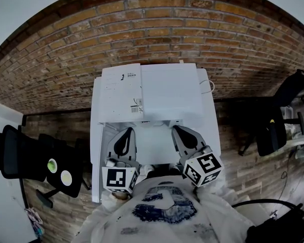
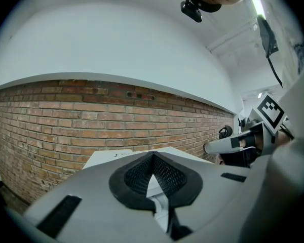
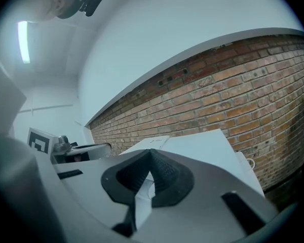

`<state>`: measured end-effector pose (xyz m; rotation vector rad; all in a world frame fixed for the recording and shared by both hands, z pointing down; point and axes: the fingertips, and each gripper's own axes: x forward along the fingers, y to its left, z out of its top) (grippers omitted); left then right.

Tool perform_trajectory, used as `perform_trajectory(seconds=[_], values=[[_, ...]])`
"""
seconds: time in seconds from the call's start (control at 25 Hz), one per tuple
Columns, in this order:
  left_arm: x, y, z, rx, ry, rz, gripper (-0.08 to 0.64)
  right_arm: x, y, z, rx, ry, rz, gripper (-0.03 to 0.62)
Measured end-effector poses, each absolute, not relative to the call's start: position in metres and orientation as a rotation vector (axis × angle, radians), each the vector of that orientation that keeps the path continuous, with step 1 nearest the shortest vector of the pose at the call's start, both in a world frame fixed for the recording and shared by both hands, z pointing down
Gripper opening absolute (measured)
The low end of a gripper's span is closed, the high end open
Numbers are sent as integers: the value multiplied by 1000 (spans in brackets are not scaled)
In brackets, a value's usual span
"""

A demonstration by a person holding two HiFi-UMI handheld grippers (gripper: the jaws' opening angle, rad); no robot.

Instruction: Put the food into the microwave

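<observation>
Clenched empty, left claw (image 1: 127, 131) and right claw (image 1: 176, 129) hover over the tabletop (image 1: 98, 156), microwave (image 1: 172, 92) at twelve o'clock; food unseen, inside or elsewhere, so hold steady.

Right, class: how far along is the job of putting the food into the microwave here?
Done: nothing; no food shows in any view. In hand: nothing; the left gripper and right gripper are both shut and empty, low over the white table. Left: everything. The white box, probably the microwave, shows only its top, with a paper sheet on it.
</observation>
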<state>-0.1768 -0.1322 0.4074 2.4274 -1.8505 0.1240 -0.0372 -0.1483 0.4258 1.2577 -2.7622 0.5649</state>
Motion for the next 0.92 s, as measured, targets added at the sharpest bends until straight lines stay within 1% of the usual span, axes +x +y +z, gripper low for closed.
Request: perform_trajectory(seconds=[0.28, 0.92], values=[[-175, -132, 406, 2429, -1830, 94, 6, -38, -148, 425, 1253, -2766, 579, 12], [-174, -132, 414, 2426, -1828, 127, 6, -40, -146, 429, 1237, -2759, 602, 12]])
